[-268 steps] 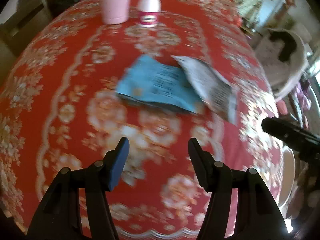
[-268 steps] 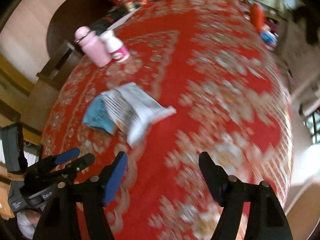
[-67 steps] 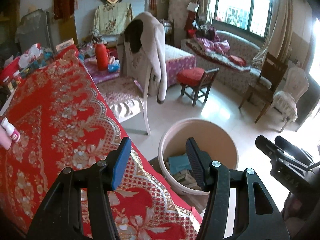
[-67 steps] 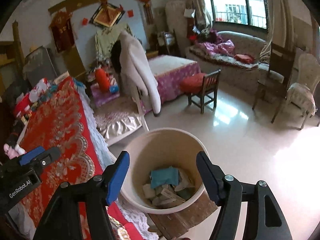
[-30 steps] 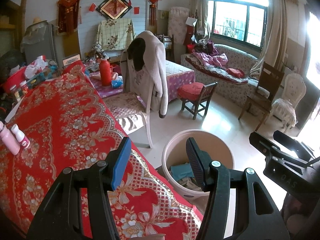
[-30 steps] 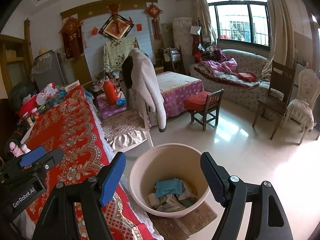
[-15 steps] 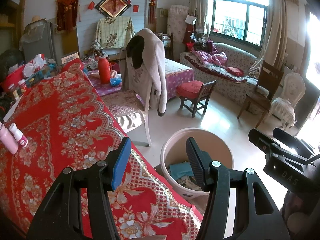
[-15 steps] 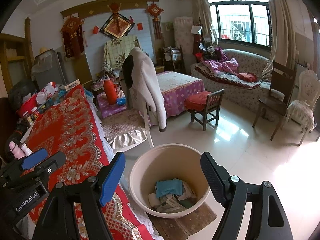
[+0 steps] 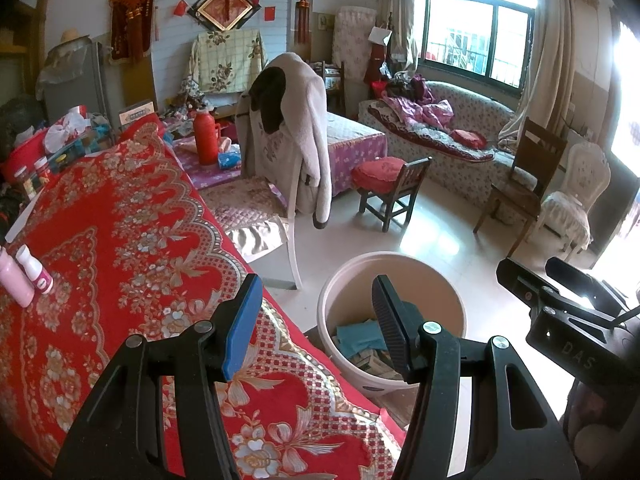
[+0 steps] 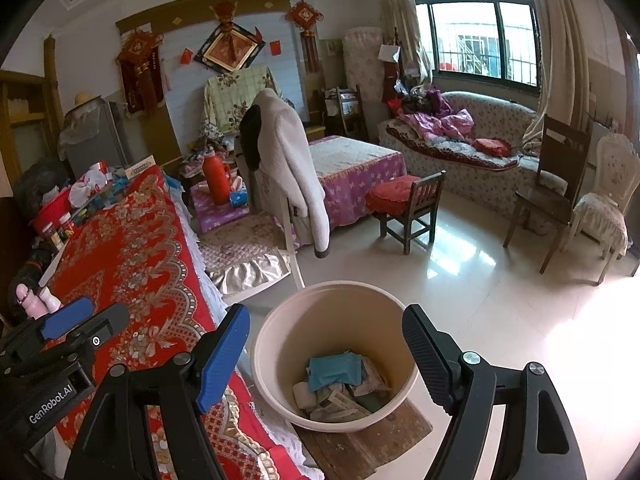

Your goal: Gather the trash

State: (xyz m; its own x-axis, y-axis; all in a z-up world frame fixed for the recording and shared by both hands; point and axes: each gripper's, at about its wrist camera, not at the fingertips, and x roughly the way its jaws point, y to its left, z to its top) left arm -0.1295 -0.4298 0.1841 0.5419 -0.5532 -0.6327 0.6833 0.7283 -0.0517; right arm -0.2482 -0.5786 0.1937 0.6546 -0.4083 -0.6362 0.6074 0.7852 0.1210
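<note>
Both wrappers, earlier on the red tablecloth [image 9: 120, 240], now lie in the beige bucket [image 10: 280, 344] (blue packet [image 10: 334, 370] on top) beside the table. Left gripper [image 9: 316, 320] and right gripper [image 10: 326, 350] hover above, fingers apart, empty.

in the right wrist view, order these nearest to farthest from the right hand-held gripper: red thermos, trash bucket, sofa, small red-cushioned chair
From the right hand-held gripper:
1. Trash bucket, just below and ahead, on the floor beside the table.
2. Small red-cushioned chair, mid-room, to the right.
3. Red thermos, farther back, to the left.
4. Sofa, under the window.
</note>
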